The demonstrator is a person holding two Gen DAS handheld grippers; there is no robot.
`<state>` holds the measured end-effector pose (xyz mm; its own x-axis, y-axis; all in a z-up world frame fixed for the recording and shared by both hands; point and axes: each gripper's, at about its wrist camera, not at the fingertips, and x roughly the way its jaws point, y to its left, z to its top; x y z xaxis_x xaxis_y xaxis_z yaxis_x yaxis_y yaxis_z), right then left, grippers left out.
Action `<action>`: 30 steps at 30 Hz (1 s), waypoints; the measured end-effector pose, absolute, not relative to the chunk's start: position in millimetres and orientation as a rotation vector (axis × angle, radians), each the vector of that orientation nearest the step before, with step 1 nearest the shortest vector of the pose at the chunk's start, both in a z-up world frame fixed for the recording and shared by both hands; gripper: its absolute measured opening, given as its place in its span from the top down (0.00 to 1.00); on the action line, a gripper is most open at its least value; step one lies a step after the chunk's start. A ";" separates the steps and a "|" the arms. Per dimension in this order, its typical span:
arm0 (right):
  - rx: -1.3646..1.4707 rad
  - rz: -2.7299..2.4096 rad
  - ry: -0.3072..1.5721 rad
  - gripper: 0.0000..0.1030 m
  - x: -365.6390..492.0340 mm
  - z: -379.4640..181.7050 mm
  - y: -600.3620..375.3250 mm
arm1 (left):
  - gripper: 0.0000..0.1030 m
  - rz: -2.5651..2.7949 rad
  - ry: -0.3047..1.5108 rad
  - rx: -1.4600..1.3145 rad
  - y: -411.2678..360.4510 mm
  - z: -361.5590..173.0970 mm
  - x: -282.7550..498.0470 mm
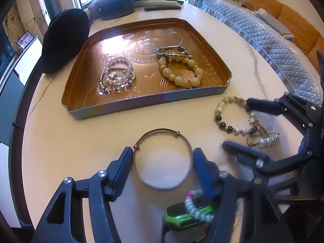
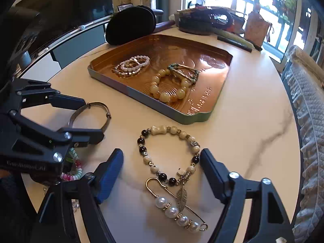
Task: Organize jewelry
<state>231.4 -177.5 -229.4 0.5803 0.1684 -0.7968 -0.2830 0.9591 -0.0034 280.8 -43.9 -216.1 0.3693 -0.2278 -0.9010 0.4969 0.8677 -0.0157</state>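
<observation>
Right wrist only: pearl pin

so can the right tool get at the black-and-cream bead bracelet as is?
Probably yes. The right tool already straddles the bead bracelet on the table, nothing lying over its loop. Only the pearl pin touches its feather charm and may drag along.

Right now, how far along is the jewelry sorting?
Done: two clusters already lie in the copper tray, including a yellow bead bracelet and pale beaded bracelets.

In hand: the left tongs straddle the metal bangle; the right tongs straddle the black-and-cream bracelet.

Left: the pearl pin and pastel bead bracelet.
</observation>
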 end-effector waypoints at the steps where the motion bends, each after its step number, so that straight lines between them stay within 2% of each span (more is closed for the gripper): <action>1: -0.138 0.260 0.903 0.83 230.8 -227.2 -177.9 | 0.41 -0.471 1.100 0.280 -44.1 -216.7 281.2; 2: -0.130 0.254 0.906 0.87 231.8 -225.7 -179.6 | 0.41 -0.469 1.101 0.278 -44.3 -216.4 281.1; 11: -0.092 0.250 0.877 0.89 229.0 -219.5 -185.5 | 0.41 -0.486 1.085 0.212 -31.6 -204.4 282.9; 12: -0.089 0.250 0.869 0.99 228.5 -216.9 -186.1 | 0.41 -0.487 1.079 0.203 -30.0 -202.2 282.4; 13: -0.083 0.252 0.860 1.00 227.5 -213.5 -186.8 | 0.41 -0.488 1.073 0.193 -28.1 -199.7 282.9; 30: -0.097 0.272 0.799 1.00 220.9 -191.6 -189.3 | 0.41 -0.483 1.029 0.112 -9.2 -182.9 287.1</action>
<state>220.9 -189.3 -191.6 0.6644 0.2044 -0.7189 -0.2771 0.9607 0.0170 287.1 -9.2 -182.9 0.4209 -0.3328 -0.8439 0.4365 0.8898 -0.1332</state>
